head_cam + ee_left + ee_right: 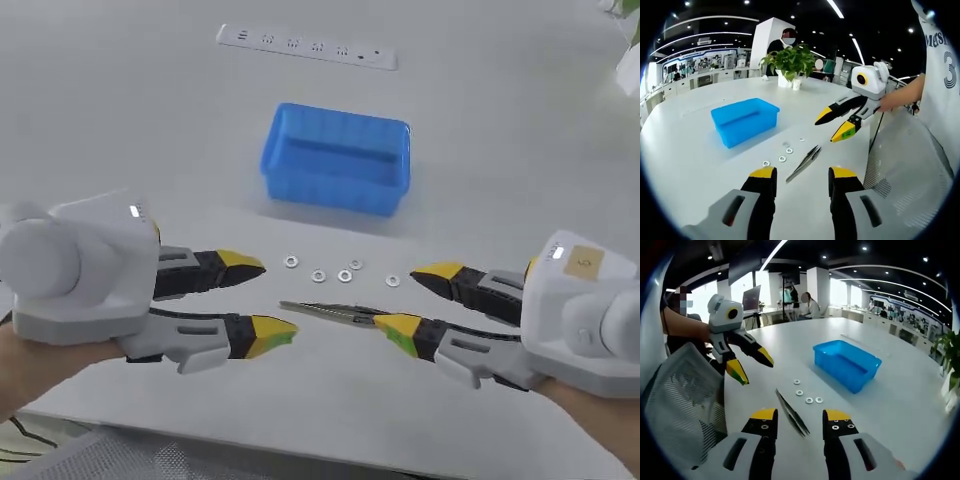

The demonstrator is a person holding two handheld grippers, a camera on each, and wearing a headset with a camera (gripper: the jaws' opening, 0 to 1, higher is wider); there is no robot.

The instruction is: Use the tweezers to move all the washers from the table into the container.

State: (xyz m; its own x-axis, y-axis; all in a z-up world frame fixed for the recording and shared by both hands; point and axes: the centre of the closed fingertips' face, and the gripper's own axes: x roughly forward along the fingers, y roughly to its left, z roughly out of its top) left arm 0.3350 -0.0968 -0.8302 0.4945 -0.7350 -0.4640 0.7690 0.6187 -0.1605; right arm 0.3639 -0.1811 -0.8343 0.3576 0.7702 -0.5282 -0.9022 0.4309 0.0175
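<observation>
The tweezers lie flat on the table, ungrasped, in the gap between the two hand-held grippers. The left hand-held gripper and the right hand-held gripper are pointed towards each other. Each has its jaws parted fairly wide, and nothing is held between them.

The long axis of the tweezers is laid almost along the line joining the two grippers, so one end is turned to each. In the right gripper view the tool is found straight ahead, with its near end reaching in between the jaws and its far end slanted off to the left. In the left gripper view it is likewise framed by the jaws, slanted off to the right. In the head view the right gripper's lower jaw is seen overlapping the nearer end, though contact cannot be confirmed. This gripper is judged marginally the nearer. Which end carries the tips cannot be told.

The washers are scattered in a short row just beyond the tweezers, ahead and right of the right gripper and ahead and left of the left one. The blue container is set farther off on that same side, well apart from both grippers. With the tweezers not yet picked up, the transfer is judged not yet begun.
</observation>
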